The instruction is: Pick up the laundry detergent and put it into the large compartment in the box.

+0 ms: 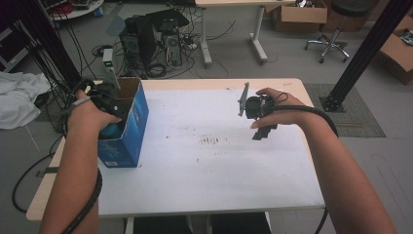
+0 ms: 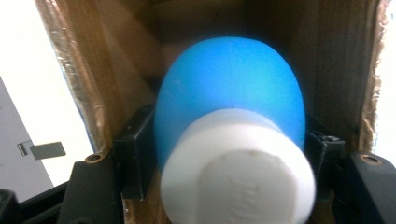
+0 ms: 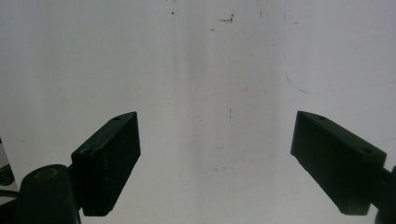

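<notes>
Left gripper view looks straight into an open cardboard box (image 2: 116, 70), and nearest to the camera is a white round cap (image 2: 238, 177) of a blue bulb-shaped object (image 2: 229, 88). This blue object sits between the two black jaws of the left gripper (image 2: 229, 154). The jaws stand close at its two sides, but I cannot tell if their pads press on it or are just apart from it. Behind the object are the brown inner walls of the box.

From the high view, the left hand (image 1: 90, 114) holds the left gripper (image 1: 109, 105) down in the open top of the box (image 1: 131, 131), which is blue outside and stands near the left edge of the table (image 1: 209, 180). A bit of the blue object (image 1: 113, 130) shows under the hand, inside the box.

Farther to the right, the right hand (image 1: 277, 105) holds the right gripper (image 1: 260, 129) above the white table, well apart from the box. In the right gripper view its jaws are spread wide, with nothing between them, over the bare white surface (image 3: 210, 70), which has some small dark marks.
</notes>
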### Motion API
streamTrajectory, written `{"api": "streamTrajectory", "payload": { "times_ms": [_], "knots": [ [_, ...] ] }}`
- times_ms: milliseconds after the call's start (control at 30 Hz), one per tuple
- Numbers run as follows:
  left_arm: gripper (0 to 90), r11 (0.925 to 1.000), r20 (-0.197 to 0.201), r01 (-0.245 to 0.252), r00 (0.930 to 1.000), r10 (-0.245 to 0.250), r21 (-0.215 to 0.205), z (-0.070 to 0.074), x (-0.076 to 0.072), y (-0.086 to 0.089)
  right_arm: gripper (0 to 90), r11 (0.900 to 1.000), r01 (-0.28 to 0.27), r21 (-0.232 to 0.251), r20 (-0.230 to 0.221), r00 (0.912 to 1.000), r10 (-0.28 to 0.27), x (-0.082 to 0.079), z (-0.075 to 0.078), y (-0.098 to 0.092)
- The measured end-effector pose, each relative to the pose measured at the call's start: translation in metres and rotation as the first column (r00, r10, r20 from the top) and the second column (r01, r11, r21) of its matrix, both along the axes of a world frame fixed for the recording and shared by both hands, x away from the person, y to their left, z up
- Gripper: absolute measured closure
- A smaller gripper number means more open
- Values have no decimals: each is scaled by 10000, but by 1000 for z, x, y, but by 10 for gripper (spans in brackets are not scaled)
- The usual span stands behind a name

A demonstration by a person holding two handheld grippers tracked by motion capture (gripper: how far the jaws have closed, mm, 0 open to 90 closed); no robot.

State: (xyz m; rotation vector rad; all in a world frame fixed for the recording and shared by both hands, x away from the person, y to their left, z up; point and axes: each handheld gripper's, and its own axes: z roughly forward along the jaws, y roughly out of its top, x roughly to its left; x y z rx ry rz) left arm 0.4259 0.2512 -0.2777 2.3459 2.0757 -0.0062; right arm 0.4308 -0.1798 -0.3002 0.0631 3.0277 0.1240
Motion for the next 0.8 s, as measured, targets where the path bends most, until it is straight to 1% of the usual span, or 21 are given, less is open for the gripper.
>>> {"api": "streamTrajectory", "payload": {
  "times_ms": [67, 133, 200, 300, 467, 500, 567, 667, 700, 767, 800],
  "knots": [
    [338, 10000, 18, 6, 10000, -5, -38, 0, 0, -1, 159, 10000, 2, 4, -3, 10000, -2, 0, 0, 0],
    [338, 10000, 24, 50, 10000, -50, 40, 0, 0, -1, 159, 10000, -5, 15, -8, 10000, 5, 0, 1, -1],
    [337, 10000, 12, 4, 10000, -4, 11, 0, -1, -2, 159, 10000, -13, 28, -8, 10000, 13, 0, 1, -1],
    [335, 10000, 5, 61, 10000, -61, 54, 1, 0, -2, 159, 10000, -13, 34, 5, 10000, 13, 0, 2, -2],
    [308, 10000, 44, 34, 10000, -34, 33, 7, -1, -4, 160, 10000, -13, 59, 12, 10000, 13, 0, 2, -2],
    [304, 9999, 68, 96, 9999, -97, 59, 8, -1, -4, 159, 10000, -6, 60, 11, 10000, 6, 0, 2, -2],
    [281, 10000, 82, 74, 9999, -74, 63, 10, -2, -3, 159, 10000, -10, 71, 14, 10000, 10, 0, 3, -2],
    [275, 9997, 168, 127, 9998, -124, -184, 14, -4, -3, 159, 10000, -21, 72, 21, 10000, 21, 0, 3, -2],
    [274, 9997, 144, 98, 9999, -95, -217, 15, -4, -4, 160, 10000, -24, 88, 29, 10000, 23, 0, 3, -2],
    [274, 9997, 177, 179, 9997, -176, -149, 18, -5, -4, 159, 9999, -41, 107, 29, 10000, 41, 0, 4, -2],
    [273, 9997, 215, 140, 9997, -136, -204, 20, -6, -5, 159, 9999, -30, 107, 41, 10000, 29, 0, 4, -2]
  ]
}}
